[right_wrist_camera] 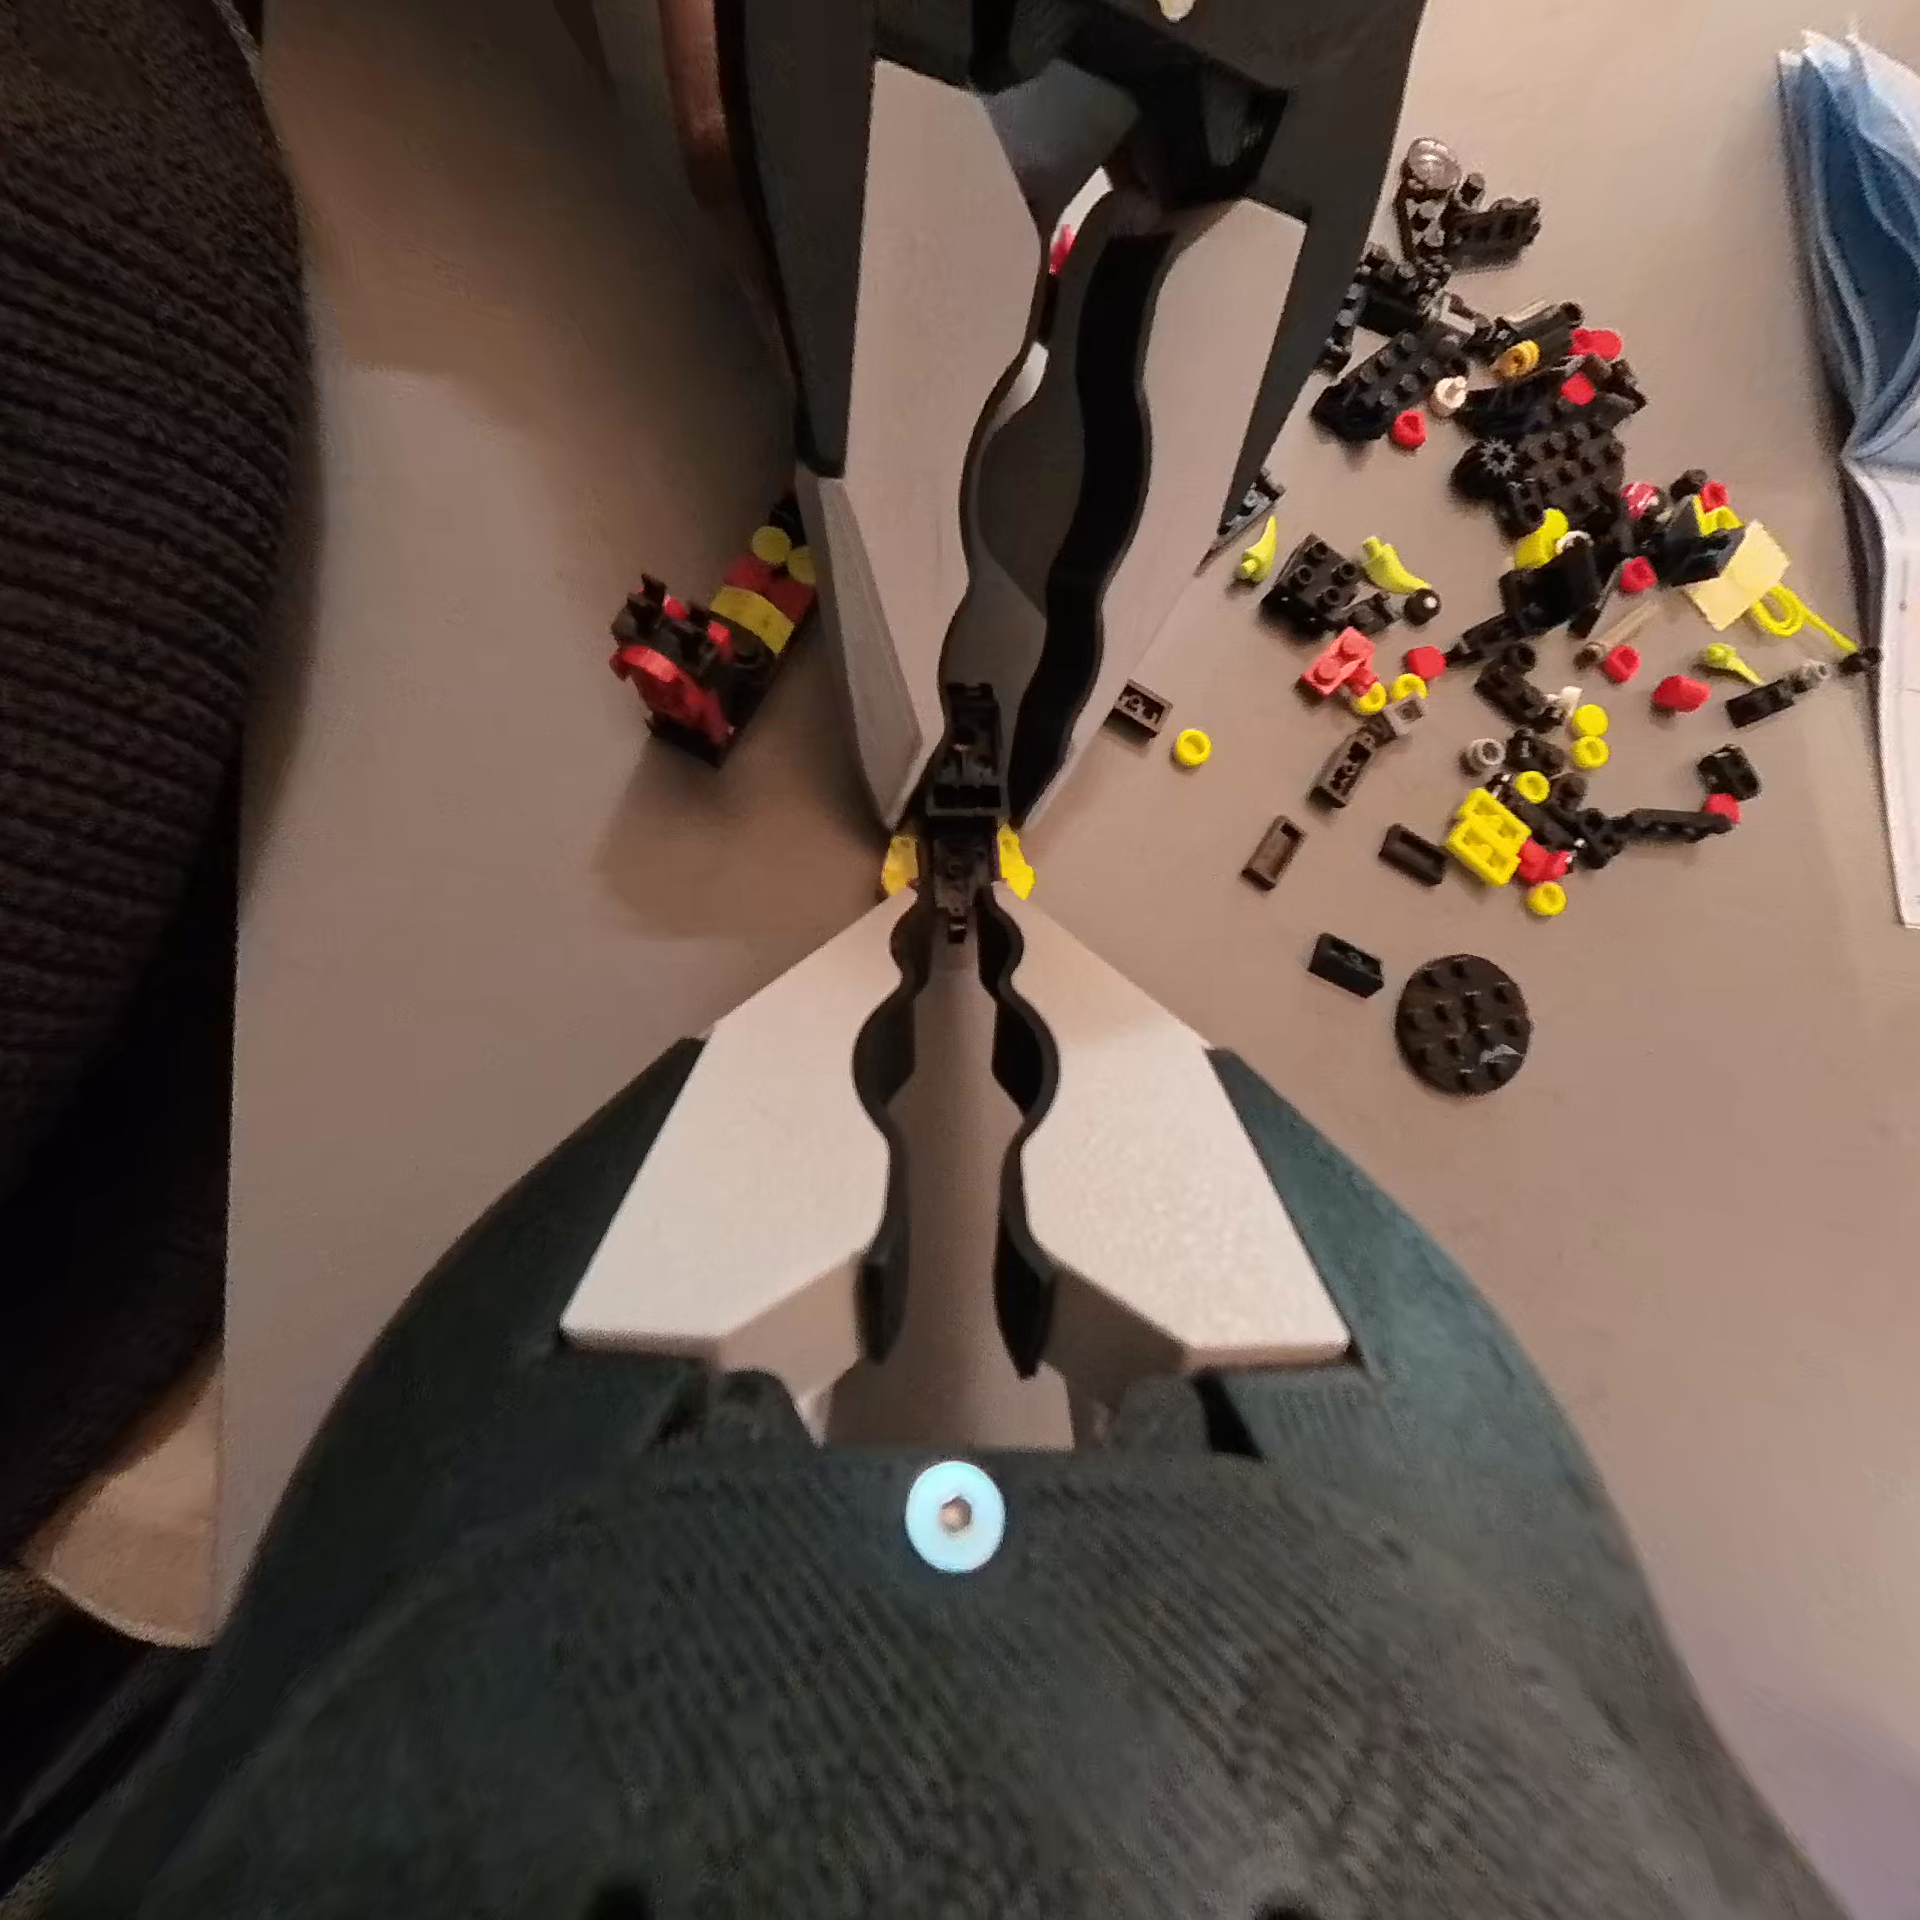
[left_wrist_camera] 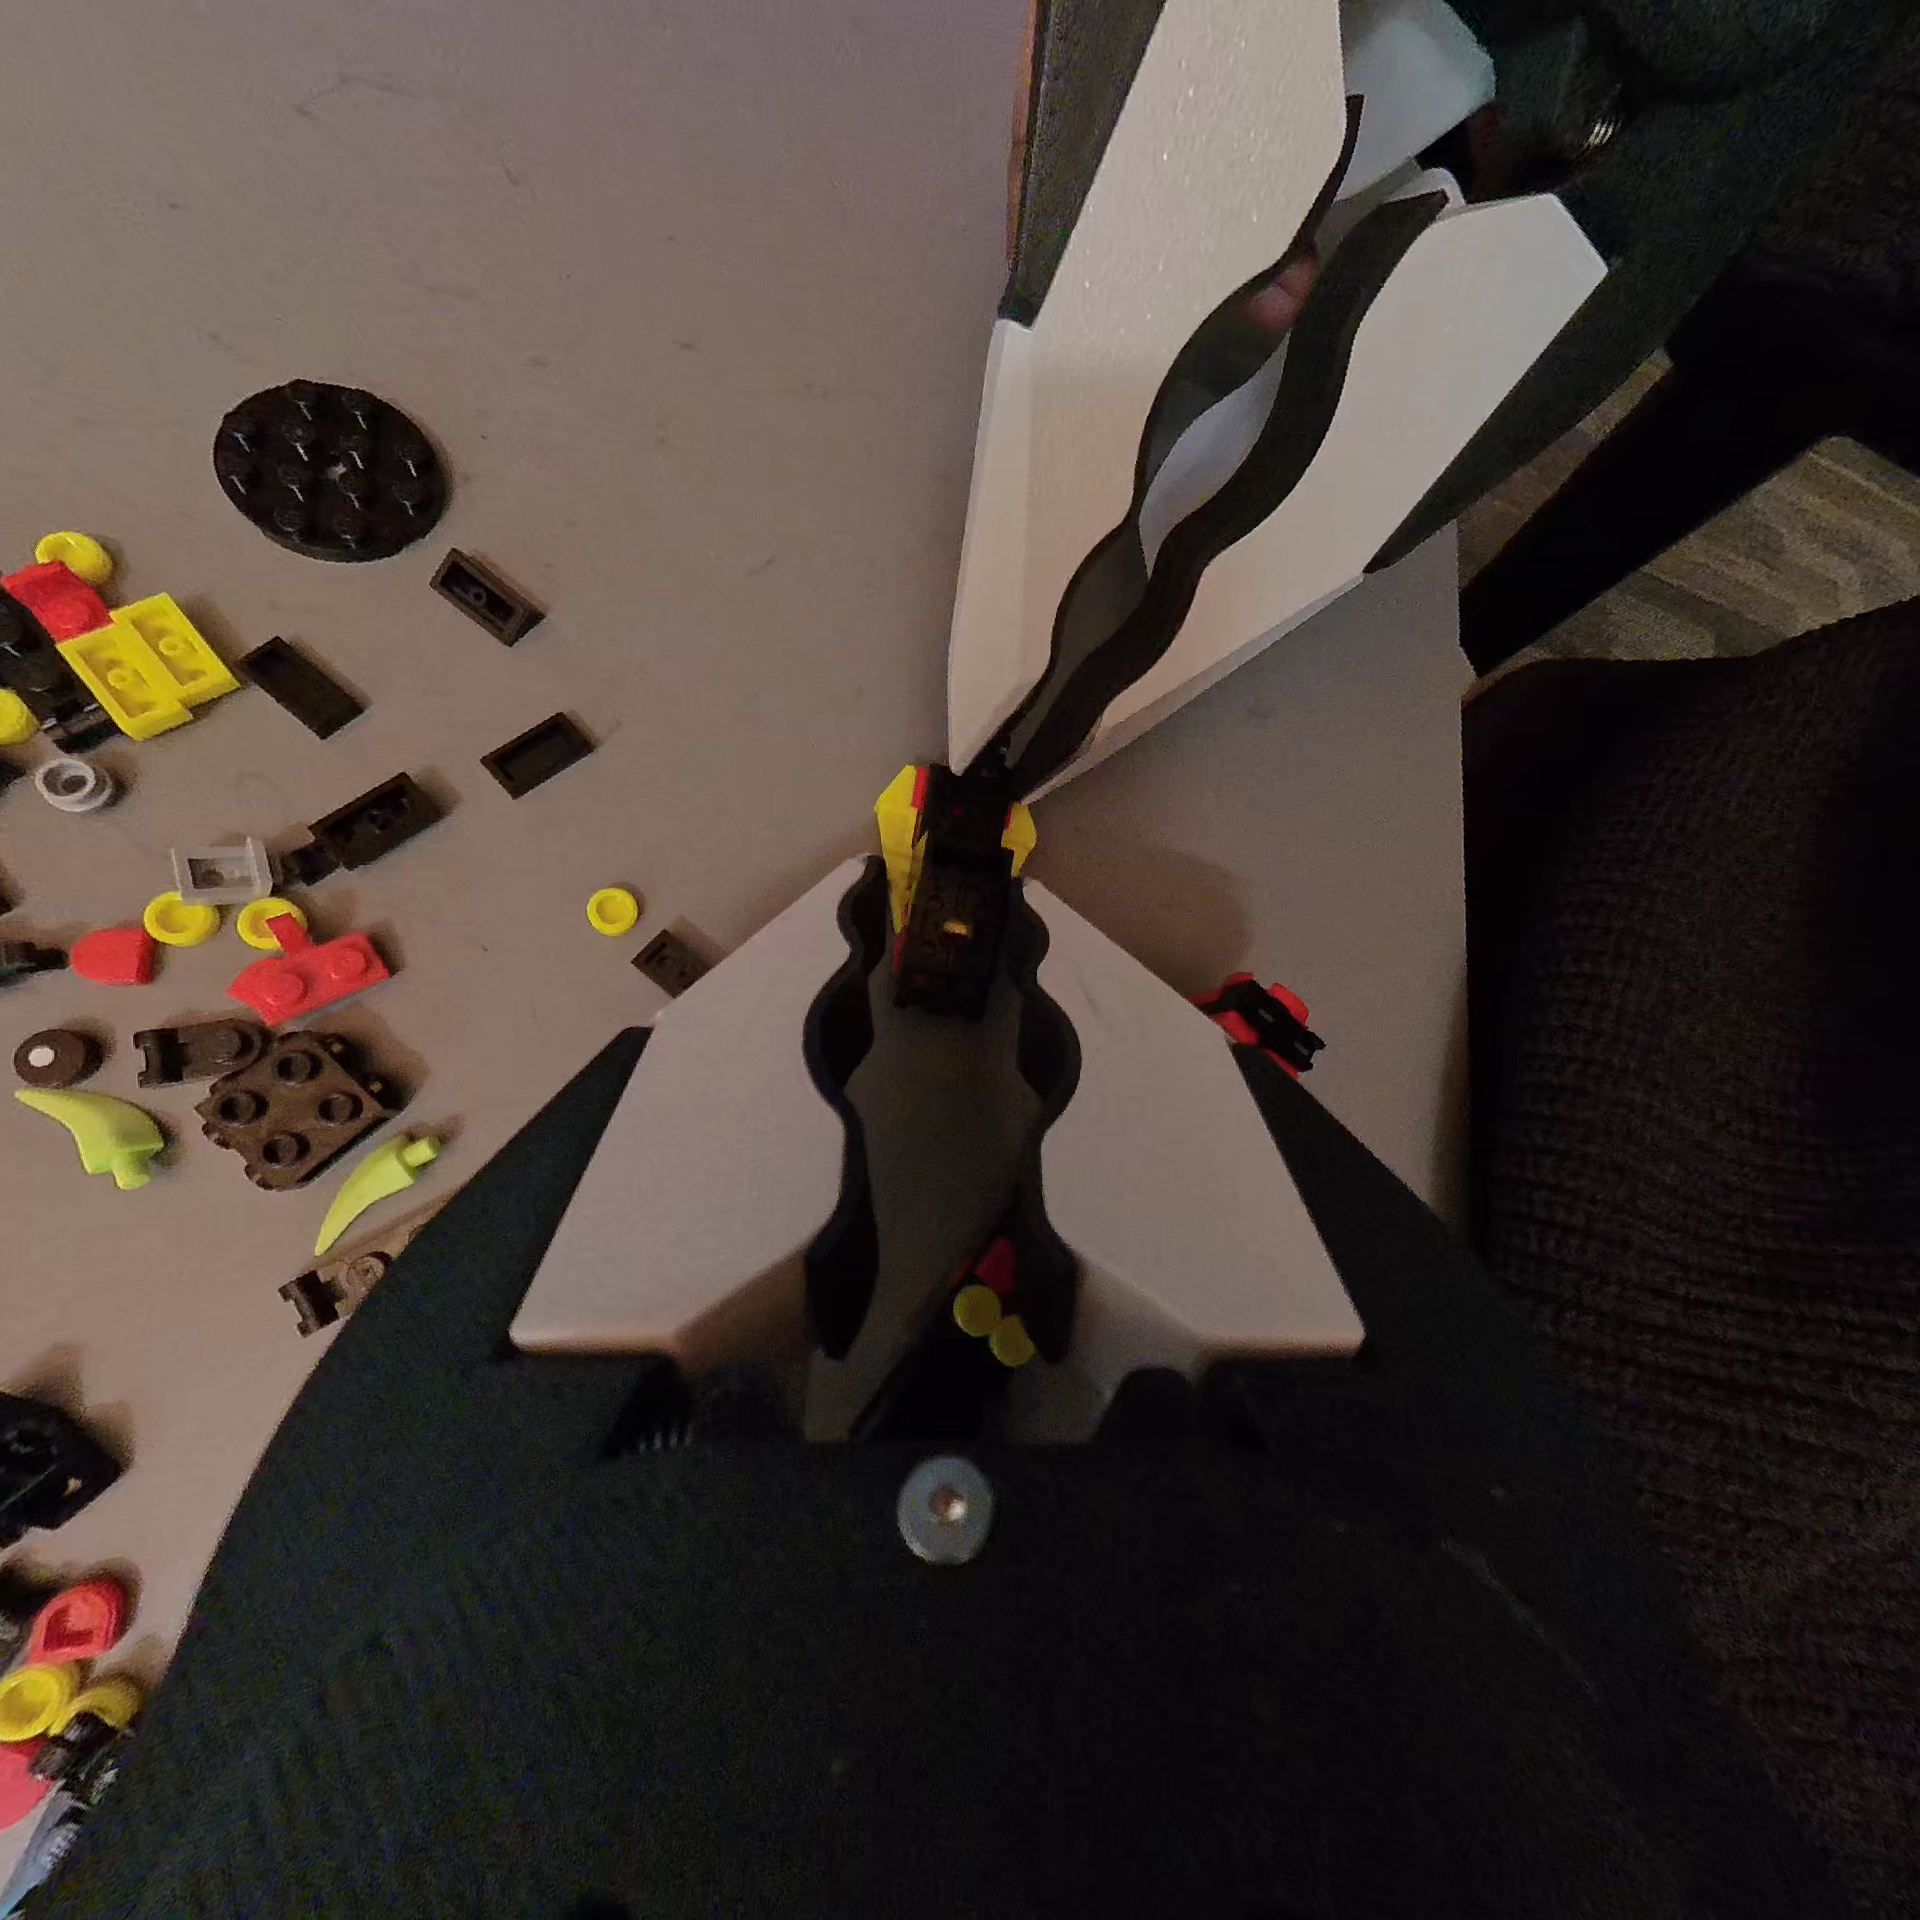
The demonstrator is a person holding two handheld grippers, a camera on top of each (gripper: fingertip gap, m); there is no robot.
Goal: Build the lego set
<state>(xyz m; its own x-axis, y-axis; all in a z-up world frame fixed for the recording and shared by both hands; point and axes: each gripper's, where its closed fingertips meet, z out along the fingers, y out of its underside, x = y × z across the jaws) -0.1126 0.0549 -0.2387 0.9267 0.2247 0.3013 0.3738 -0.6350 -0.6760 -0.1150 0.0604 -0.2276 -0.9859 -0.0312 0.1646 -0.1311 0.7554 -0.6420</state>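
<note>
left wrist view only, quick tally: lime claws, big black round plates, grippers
lime claws: 2
big black round plate: 1
grippers, both shut on the small lego assembly: 2
total: 5

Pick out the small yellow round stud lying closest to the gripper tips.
It is the lone yellow round stud, lying by itself on the table beside a small dark plate. The other yellow studs sit farther off among the loose pile.
</note>
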